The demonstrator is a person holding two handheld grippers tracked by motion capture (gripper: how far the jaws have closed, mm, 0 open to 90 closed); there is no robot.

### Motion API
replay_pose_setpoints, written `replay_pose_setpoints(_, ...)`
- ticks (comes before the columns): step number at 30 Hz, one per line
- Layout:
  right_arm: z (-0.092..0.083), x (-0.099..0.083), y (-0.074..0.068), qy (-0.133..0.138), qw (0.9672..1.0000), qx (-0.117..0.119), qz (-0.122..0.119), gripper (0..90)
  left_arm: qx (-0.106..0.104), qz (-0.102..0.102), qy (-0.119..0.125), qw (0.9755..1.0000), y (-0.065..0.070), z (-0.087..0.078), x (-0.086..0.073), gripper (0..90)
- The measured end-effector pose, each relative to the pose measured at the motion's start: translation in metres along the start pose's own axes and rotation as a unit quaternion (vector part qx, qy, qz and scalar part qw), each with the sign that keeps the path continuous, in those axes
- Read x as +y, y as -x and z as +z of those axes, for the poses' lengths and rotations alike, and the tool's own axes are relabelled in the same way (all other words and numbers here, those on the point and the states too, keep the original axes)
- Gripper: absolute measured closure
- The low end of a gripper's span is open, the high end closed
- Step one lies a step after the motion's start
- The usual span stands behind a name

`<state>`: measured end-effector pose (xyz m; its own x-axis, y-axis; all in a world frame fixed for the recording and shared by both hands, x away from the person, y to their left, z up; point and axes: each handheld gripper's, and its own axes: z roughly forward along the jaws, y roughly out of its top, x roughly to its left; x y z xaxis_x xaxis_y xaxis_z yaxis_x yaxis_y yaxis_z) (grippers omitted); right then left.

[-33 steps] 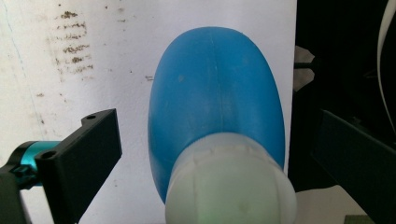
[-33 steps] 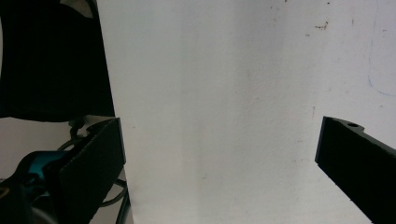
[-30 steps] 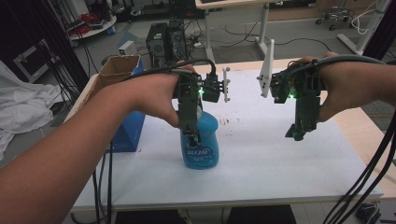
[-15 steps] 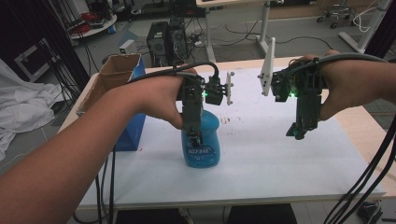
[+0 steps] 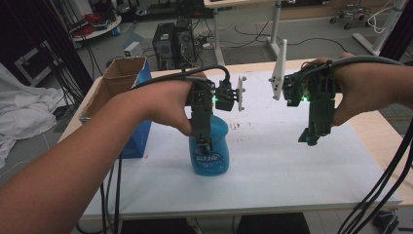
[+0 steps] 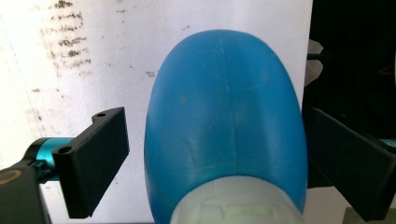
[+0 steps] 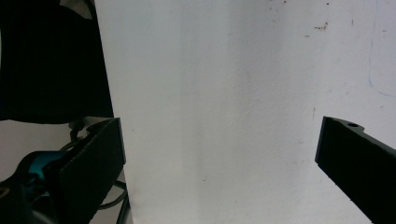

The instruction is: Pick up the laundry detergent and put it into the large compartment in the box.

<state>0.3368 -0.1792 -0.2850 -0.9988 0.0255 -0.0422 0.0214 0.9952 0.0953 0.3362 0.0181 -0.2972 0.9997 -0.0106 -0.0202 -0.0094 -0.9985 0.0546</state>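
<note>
blue bottle (image 5: 210,150) stands upright mid table (image 5: 272,161), between the left gripper (image 5: 203,141) jaws, which have just been closing but aren't touching yet. smooth rounded plastic, likely slippery and squashy; grab the narrower upper body. right gripper (image 5: 310,139) hovers wide, empty.

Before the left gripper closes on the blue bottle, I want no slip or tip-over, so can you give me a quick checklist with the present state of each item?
1. Blue bottle stands upright on the white table: ok.
2. Bottle sits between the jaws of the left gripper, which have just been closing: ok.
3. Jaws pressing on the bottle: not ok; in the left gripper view a gap shows at the left jaw.
4. Bottle centred between the jaws: not ok, it lies nearer the right jaw.
5. Right gripper open, holding nothing, apart from the bottle: ok.
6. Cardboard box beside the bottle, touching it or not: cannot tell.
</note>
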Motion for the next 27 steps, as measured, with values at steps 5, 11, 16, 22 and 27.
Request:
replay_pose_setpoints(5,0.0001,0.0000,-0.0001,0.001,1.0000,0.000,0.001,0.7,0.000,0.001,-0.003,1.0000,0.0006,0.0011,0.0009,9.6)
replay_pose_setpoints(11,0.0011,-0.0001,-0.0003,-0.001,1.0000,0.000,0.003,0.7,-0.001,-0.001,-0.008,1.0000,0.0003,0.0022,0.0016,13.3)
replay_pose_setpoints(16,0.0017,0.0000,0.0001,-0.001,1.0000,0.000,0.002,0.7,0.003,-0.004,-0.006,1.0000,0.0002,0.0023,0.0023,13.3)
replay_pose_setpoints(22,0.0020,-0.0015,0.0001,0.000,1.0000,0.000,0.004,0.7,0.001,-0.001,-0.012,0.9999,0.0001,0.0026,0.0025,18.3)
replay_pose_setpoints(27,0.0016,-0.0017,0.0000,0.000,1.0000,0.000,0.004,0.7,0.002,-0.004,-0.013,0.9999,0.0005,0.0028,0.0025,19.6)
